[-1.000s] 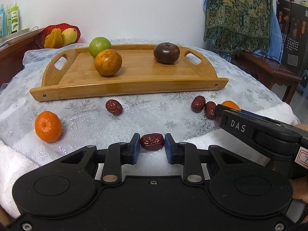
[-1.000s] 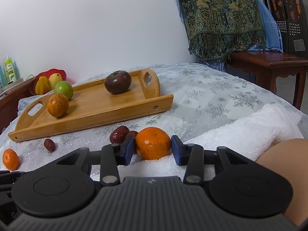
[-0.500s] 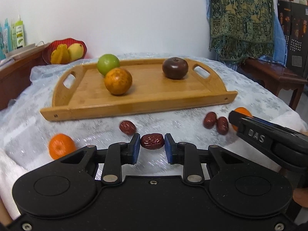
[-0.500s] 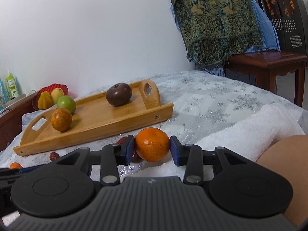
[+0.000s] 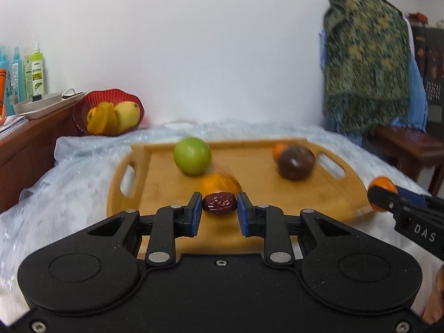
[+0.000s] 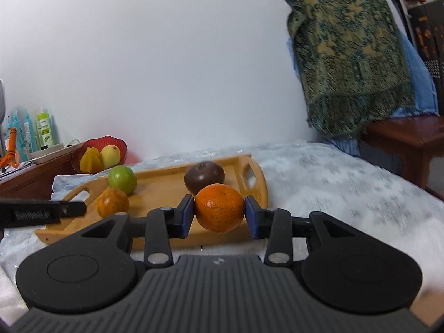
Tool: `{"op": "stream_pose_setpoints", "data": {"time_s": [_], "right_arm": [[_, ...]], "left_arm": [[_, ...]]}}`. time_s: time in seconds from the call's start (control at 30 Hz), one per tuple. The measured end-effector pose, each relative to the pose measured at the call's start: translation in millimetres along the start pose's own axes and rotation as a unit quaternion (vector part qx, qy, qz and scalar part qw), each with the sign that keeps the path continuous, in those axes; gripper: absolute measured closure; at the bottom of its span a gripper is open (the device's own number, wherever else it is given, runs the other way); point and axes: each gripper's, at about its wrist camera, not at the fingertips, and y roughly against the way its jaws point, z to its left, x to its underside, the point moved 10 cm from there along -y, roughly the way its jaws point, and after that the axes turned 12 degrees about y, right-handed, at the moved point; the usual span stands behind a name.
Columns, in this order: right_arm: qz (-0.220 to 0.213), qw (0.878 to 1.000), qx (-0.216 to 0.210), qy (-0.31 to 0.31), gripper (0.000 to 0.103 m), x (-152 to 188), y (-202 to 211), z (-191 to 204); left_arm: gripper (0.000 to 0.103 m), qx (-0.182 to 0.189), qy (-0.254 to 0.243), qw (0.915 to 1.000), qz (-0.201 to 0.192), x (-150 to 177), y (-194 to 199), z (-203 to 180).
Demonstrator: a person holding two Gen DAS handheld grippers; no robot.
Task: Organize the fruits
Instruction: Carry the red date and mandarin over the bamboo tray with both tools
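My left gripper (image 5: 219, 206) is shut on a wrinkled red date (image 5: 219, 204) and holds it above the front of the wooden tray (image 5: 319, 202). My right gripper (image 6: 219, 212) is shut on a mandarin (image 6: 219, 211), held in the air near the tray's right front (image 6: 155, 180); it also shows at the right of the left wrist view (image 5: 381, 191). On the tray lie a green fruit (image 5: 192, 155), an orange fruit (image 5: 219, 183) and a dark brown fruit (image 5: 296, 162). The view is blurred by motion.
A red bowl with yellow fruit (image 5: 111, 115) stands beyond the tray at the left. A wooden sideboard with bottles (image 5: 30, 75) is at far left. A dark wooden table (image 6: 408, 136) draped with a green patterned cloth (image 6: 347, 55) stands at the right.
Both grippers rose from the tablecloth with their fruit and moved forward toward the tray. The loose dates and mandarin on the cloth dropped out of view.
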Motion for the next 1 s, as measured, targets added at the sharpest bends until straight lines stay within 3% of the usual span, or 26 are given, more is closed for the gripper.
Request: {"op": "stream_pose_setpoints", "data": {"time_s": [0.37,0.63,1.0], "right_arm": [[0.018,1.0,-0.009,0.016,0.059,-13,-71,-1],[0.056,0.998,-0.009,0.005,0.059,-5,-95,1],[0.078,0.997,-0.01,-0.004,0.059,0,-105,6]], "left_arm": [[0.078,0.02,0.056,0.9975,0.039,-48,-78,23],[0.078,0.009,0.078,0.994,0.076,-46,-116,28],[0.078,0.001,0.101,0.9901,0.097,-36,-131,34]]}}
